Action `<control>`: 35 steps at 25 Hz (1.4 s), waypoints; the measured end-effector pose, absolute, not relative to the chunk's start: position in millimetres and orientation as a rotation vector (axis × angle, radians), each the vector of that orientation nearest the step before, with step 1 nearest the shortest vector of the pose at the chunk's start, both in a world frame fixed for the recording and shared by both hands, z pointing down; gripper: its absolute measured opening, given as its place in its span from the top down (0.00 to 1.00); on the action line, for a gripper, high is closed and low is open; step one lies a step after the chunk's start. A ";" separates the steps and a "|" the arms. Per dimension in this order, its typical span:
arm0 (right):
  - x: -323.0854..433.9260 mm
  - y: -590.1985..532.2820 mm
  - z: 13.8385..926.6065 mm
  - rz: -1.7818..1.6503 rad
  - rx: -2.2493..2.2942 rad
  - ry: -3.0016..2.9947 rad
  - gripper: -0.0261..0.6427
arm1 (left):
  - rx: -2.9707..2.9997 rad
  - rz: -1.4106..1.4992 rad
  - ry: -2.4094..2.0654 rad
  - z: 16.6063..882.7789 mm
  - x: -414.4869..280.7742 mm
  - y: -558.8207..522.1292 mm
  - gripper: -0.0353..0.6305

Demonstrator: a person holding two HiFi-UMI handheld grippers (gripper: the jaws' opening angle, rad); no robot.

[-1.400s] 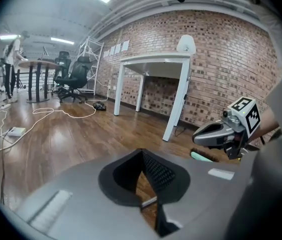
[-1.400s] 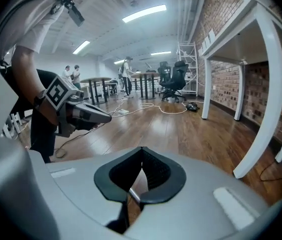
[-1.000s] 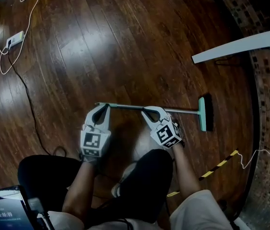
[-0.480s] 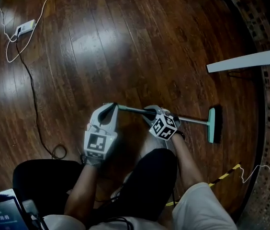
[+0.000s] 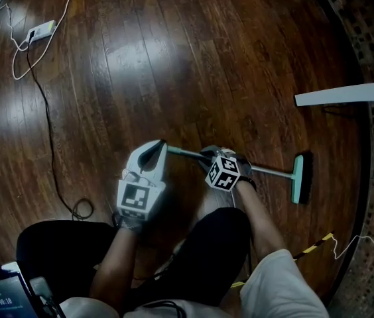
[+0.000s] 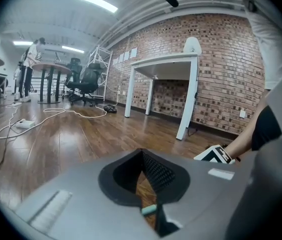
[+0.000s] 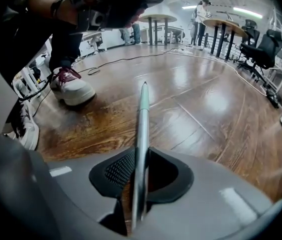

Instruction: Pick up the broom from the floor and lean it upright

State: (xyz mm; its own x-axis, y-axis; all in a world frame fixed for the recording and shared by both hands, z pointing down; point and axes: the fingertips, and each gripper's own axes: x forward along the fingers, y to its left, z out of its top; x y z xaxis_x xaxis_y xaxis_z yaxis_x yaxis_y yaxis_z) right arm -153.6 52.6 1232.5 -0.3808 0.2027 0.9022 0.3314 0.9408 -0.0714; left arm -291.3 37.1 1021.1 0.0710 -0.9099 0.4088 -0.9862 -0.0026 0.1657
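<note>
Fingers, right gripper [image 5: 208,156]: opening, handle [image 7: 141,129] loose between pads
Fingers, left gripper [image 5: 155,150]: pinched on handle tip
Broom [image 5: 273,171]: along floor [image 5: 174,58], axis 9-to-3, brush head [image 5: 298,179] at 3 o'clock
Nearer mid-handle: right gripper

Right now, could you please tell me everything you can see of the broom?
The broom lies low and nearly level over the wooden floor: a thin grey metal-looking handle and a teal head with dark bristles. Its teal end cap sits pinched in the left gripper; the handle runs between the right gripper's opening jaws.
</note>
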 end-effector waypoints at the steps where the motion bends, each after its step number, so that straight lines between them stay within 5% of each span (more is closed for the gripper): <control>1: -153.1 53.0 1234.6 -0.136 -0.386 -1.969 0.81 | 1.958 0.259 -1.878 1022.2 -290.3 37.1 0.94; 16: -149.7 49.1 1223.3 -0.075 -0.325 -2.039 0.82 | 2.002 0.261 -1.877 1015.6 -283.3 32.2 0.94; 35: -56.3 -7.6 986.4 -0.038 0.254 -2.243 0.81 | 2.236 0.174 -1.758 798.1 -220.0 -15.4 0.94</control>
